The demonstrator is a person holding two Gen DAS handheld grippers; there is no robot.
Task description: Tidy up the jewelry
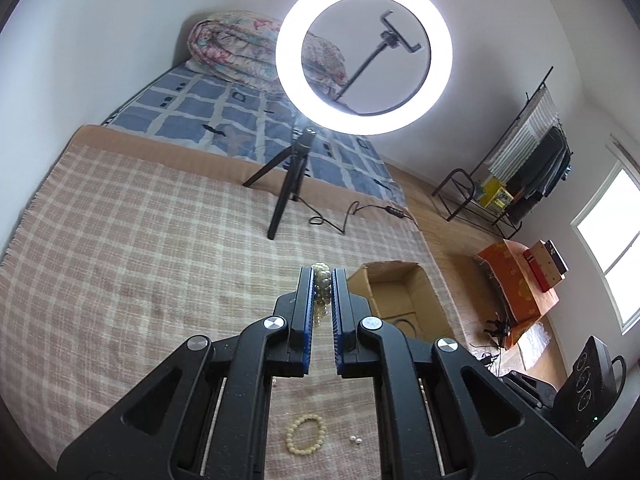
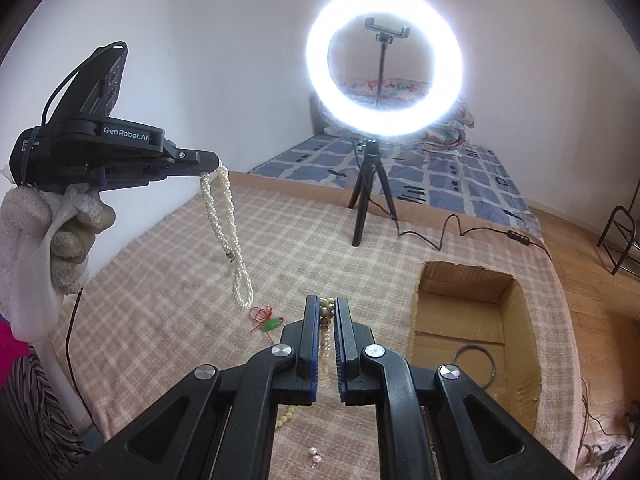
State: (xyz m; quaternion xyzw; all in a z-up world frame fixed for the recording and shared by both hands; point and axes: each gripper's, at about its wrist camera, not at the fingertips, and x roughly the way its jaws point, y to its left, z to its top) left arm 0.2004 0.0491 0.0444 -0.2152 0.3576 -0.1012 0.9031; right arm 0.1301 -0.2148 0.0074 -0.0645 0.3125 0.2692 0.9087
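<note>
We are in a home bedroom. The bed (image 2: 208, 280) under its pink checked blanket is our landmark: at its far end lie a blue patterned sheet (image 2: 440, 172) and a rolled floral quilt (image 1: 236, 46). Beyond the bed's right side we see a clothes rack (image 1: 532, 160) against the wall and a bright window (image 1: 612, 236).

A bed (image 2: 168, 280) under a pink plaid blanket (image 1: 140, 220) carries a tripod (image 2: 370, 196), its cable (image 2: 452, 228), an open cardboard box (image 2: 472, 320), a cream bracelet (image 1: 306, 434), pearl earrings (image 2: 316, 455) and a red-green charm (image 2: 268, 320).
</note>
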